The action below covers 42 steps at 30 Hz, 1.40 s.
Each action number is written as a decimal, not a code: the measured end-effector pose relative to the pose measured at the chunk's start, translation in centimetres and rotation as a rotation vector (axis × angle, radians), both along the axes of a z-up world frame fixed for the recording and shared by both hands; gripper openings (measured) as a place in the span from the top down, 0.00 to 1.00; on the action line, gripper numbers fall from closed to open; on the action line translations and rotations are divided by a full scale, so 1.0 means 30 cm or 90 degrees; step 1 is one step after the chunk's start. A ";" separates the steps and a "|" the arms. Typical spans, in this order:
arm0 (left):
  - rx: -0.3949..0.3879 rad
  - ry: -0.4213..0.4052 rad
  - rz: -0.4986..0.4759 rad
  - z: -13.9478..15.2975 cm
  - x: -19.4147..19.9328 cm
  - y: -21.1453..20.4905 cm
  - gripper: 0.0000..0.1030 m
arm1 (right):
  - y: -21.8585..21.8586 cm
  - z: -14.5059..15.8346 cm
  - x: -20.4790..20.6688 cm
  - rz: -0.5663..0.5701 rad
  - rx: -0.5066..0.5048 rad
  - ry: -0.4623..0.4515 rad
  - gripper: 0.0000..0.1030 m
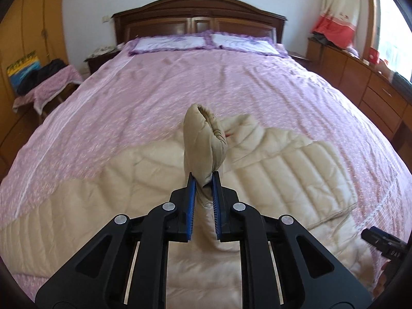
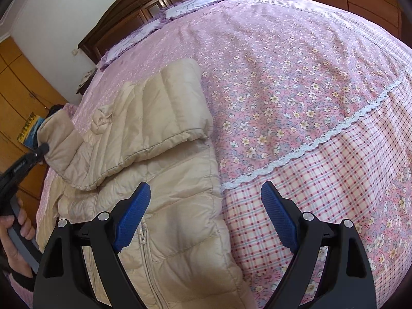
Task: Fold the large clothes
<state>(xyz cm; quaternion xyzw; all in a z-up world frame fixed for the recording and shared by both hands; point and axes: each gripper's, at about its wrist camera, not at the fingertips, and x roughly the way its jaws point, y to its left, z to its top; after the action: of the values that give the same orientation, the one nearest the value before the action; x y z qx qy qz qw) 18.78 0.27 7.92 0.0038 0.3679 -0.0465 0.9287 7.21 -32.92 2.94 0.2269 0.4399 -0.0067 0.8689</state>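
Observation:
A beige quilted down jacket [image 1: 283,164] lies spread on the pink bed. My left gripper [image 1: 204,177] is shut on the jacket's left sleeve [image 1: 203,139] near the cuff and holds it up above the jacket body. In the right wrist view the jacket [image 2: 164,206] lies front up with its zipper [image 2: 144,244] showing, and the other sleeve [image 2: 154,118] is folded across the chest. My right gripper [image 2: 206,193] is open and empty, just above the jacket's right edge. The left gripper [image 2: 31,159] with the raised sleeve [image 2: 59,139] shows at the left.
The bed [image 1: 206,77] has a pink floral cover, two pillows [image 1: 206,42] and a dark wooden headboard [image 1: 200,15]. A stool with clothes [image 1: 49,82] stands left of it. Wooden drawers [image 1: 365,82] run along the right under a window.

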 end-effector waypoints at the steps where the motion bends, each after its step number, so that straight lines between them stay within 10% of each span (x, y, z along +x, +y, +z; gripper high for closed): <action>1: -0.002 0.006 0.006 -0.014 -0.002 0.016 0.88 | 0.006 0.000 0.002 0.002 -0.002 0.000 0.17; 11: -0.040 0.080 0.066 -0.192 -0.013 0.202 0.86 | 0.042 0.009 0.047 0.022 -0.040 0.003 0.17; 16: -0.048 0.082 0.091 -0.225 -0.034 0.258 0.39 | 0.037 0.024 0.097 0.032 -0.066 0.004 0.17; 19: -0.048 0.056 0.087 -0.199 -0.059 0.288 0.33 | 0.020 0.034 0.136 0.039 -0.077 0.006 0.17; 29: -0.060 0.049 0.086 -0.196 0.069 0.284 0.33 | -0.102 0.006 0.355 0.011 -0.016 0.023 0.17; 33: -0.016 0.093 0.092 -0.248 0.124 0.250 0.74 | -0.115 -0.007 0.434 0.004 -0.011 0.014 0.17; 38: -0.024 0.135 0.115 -0.309 0.125 0.291 0.80 | -0.120 -0.065 0.506 0.011 0.068 0.035 0.17; 42: -0.012 0.148 0.116 -0.337 0.109 0.310 0.81 | -0.067 -0.054 0.536 0.064 0.114 0.023 0.72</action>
<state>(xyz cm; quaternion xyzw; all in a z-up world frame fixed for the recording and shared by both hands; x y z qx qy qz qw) 22.06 9.56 -2.20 -0.0440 0.4715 0.0344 0.8801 23.28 -34.92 1.31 0.2810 0.4650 0.0723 0.8364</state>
